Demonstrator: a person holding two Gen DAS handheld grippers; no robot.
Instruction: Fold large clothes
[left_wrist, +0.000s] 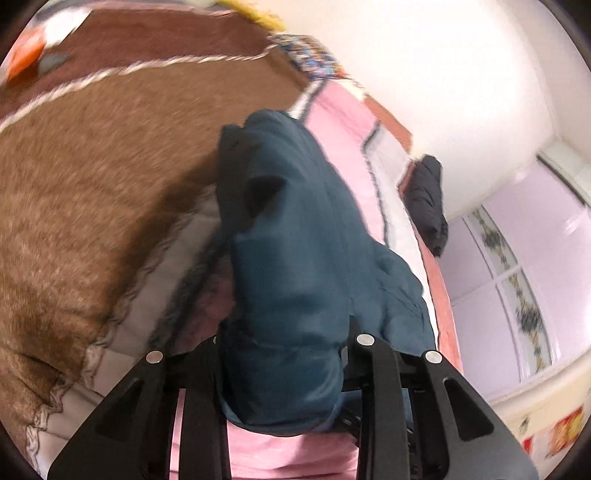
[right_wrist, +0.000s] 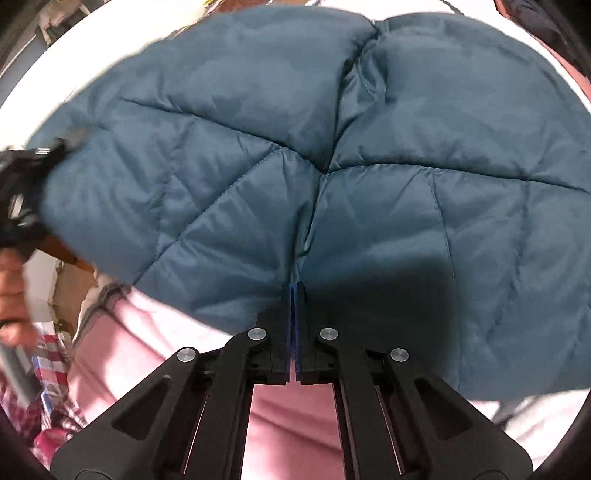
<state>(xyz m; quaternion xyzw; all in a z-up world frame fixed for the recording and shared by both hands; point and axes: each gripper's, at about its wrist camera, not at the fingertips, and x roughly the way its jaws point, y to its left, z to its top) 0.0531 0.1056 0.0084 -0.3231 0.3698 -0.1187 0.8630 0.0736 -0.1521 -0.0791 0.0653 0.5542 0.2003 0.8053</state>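
A teal quilted puffer jacket (right_wrist: 295, 155) lies spread over a pink sheet on a bed and fills the right wrist view. My right gripper (right_wrist: 294, 291) is shut on the jacket's near hem at a seam. In the left wrist view a thick fold of the same jacket (left_wrist: 288, 258) sits between the jaws of my left gripper (left_wrist: 284, 347), which hold it with a wide gap; the fingertips are hidden under the fabric. The left gripper also shows at the left edge of the right wrist view (right_wrist: 22, 192), at the jacket's left side.
A brown fuzzy blanket (left_wrist: 92, 203) covers the bed left of the jacket. The pink sheet (left_wrist: 343, 125) runs under it. A dark garment (left_wrist: 424, 199) lies at the bed's far edge by a white wall. A plaid cloth (right_wrist: 48, 354) lies at the lower left.
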